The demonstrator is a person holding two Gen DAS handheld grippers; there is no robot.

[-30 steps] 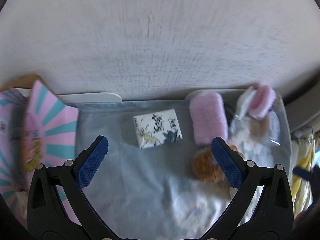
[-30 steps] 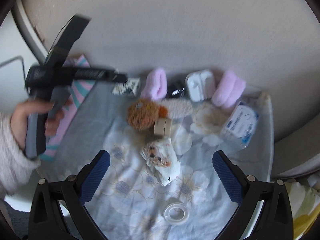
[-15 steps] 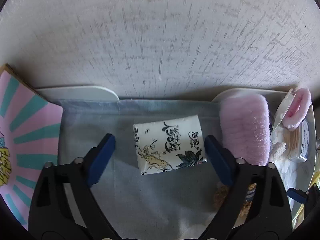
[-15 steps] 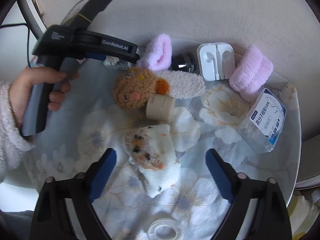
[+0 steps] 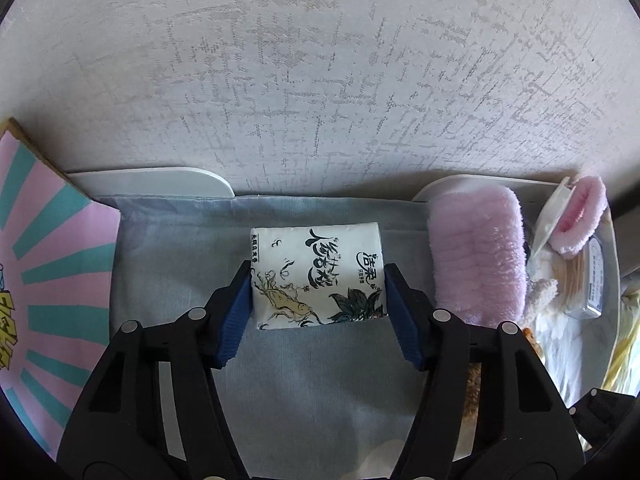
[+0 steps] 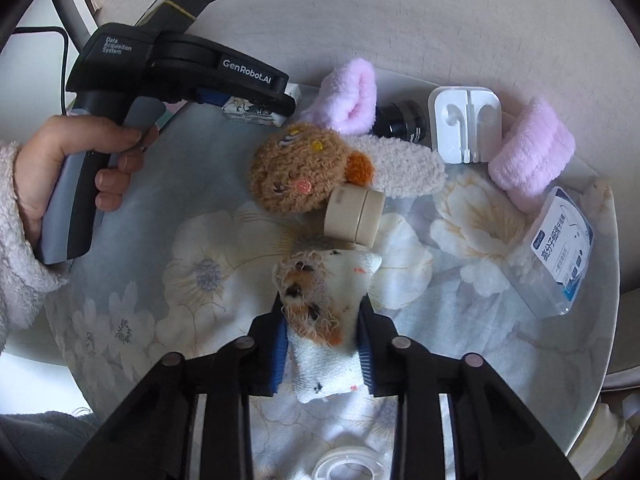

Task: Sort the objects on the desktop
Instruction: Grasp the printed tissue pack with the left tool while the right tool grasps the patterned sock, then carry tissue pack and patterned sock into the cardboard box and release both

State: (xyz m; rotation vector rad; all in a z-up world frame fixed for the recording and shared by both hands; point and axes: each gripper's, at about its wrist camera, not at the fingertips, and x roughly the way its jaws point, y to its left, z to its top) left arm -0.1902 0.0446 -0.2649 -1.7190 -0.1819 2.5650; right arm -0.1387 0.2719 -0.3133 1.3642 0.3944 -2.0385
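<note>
At frame centre: left gripper [image 5: 318, 298] closing on tissue pack [image 5: 318, 276], pads touching both sides; right gripper [image 6: 322, 344] closing, clamped on white sock [image 6: 324, 312].

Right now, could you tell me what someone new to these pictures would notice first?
Each tool is closing on something. The left tool brackets a white tissue pack near the wall, its pads at the pack's sides, and the right tool pinches a white sock on the floral cloth. Beyond the sock lie a brown plush and pink cuffs.
</note>
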